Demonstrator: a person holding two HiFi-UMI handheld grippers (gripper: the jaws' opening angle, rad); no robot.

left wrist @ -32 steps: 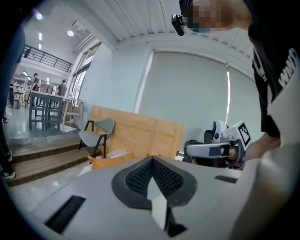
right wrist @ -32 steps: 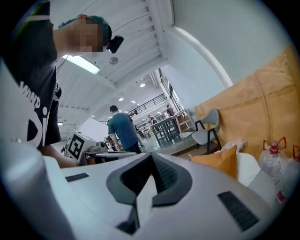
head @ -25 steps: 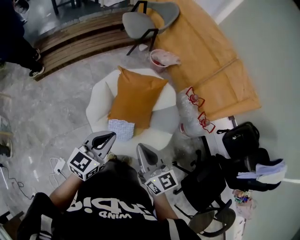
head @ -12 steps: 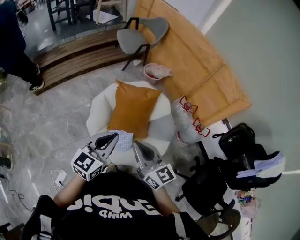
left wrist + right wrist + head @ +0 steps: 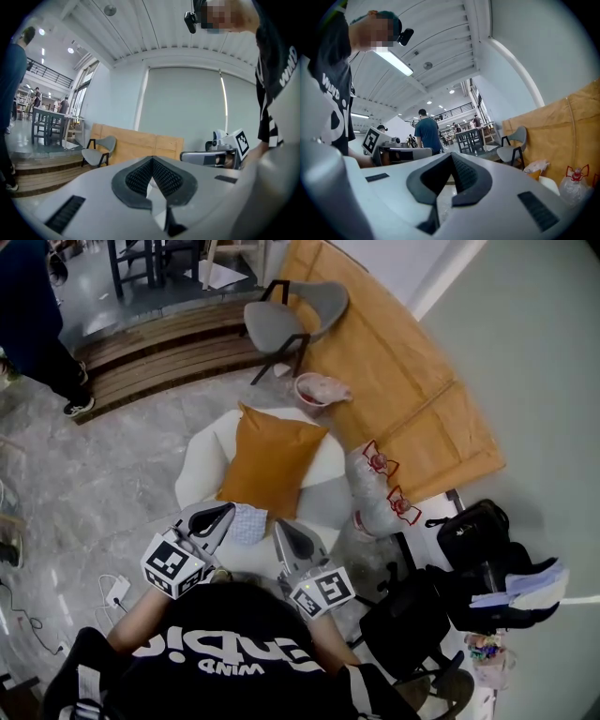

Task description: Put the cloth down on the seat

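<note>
Left gripper [image 5: 226, 512] covers the cloth's [image 5: 248, 521] near corner; the seat's [image 5: 202, 460] front edge hides behind the right gripper [image 5: 280, 526], and a bystander [image 5: 33, 324] is cut off top left.

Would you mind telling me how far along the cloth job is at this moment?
Done, it seems: the patterned cloth lies on the white seat, by the near corner of the orange cushion. In hand: nothing; the left gripper and right gripper are both shut and empty. Left: nothing obvious.
</note>
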